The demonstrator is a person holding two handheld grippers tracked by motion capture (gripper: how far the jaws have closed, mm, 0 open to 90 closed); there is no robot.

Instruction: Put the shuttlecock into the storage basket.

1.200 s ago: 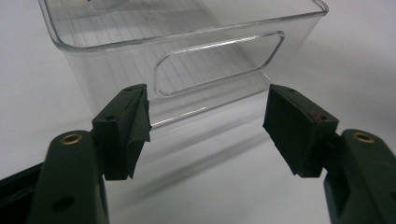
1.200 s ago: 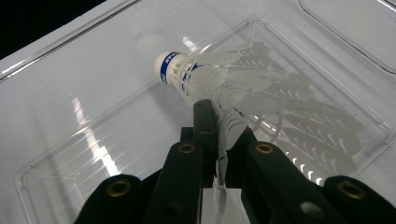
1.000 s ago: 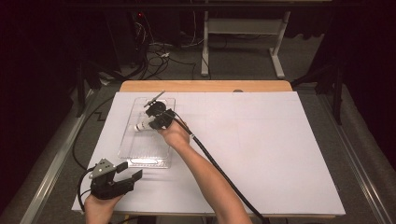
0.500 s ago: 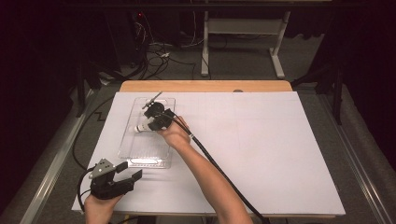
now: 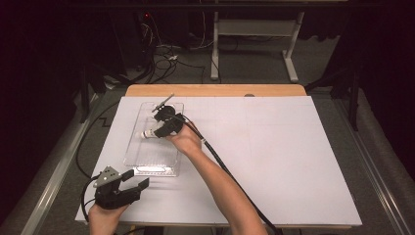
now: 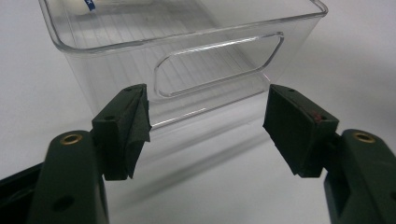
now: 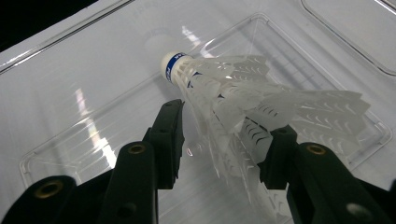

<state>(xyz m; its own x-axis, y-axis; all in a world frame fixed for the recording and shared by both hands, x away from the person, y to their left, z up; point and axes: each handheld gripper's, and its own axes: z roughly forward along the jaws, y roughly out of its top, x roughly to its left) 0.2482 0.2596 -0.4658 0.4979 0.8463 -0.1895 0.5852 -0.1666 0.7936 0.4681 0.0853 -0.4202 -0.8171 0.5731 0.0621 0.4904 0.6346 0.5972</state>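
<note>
One shuttlecock (image 7: 243,100) lies in the clear tray (image 5: 139,156) on the bench (image 5: 274,156), the right claw (image 7: 224,144) just spreading off its skirt.
It looks feather-light, springy and easily crushed; the firm cork tip seems the safer place to pinch. Jaws have just been opening, skirt between them; the left claw (image 6: 208,123) waits spread before the tray's near wall.

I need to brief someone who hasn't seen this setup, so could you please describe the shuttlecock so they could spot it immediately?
Start at the white sheet covering the table, then find the clear plastic bin on its left side. Inside the bin, at the right tool, lies the shuttlecock on its side. Its white feathered skirt and blue-banded white cork tip set it apart from the transparent bin and black tools.
</note>
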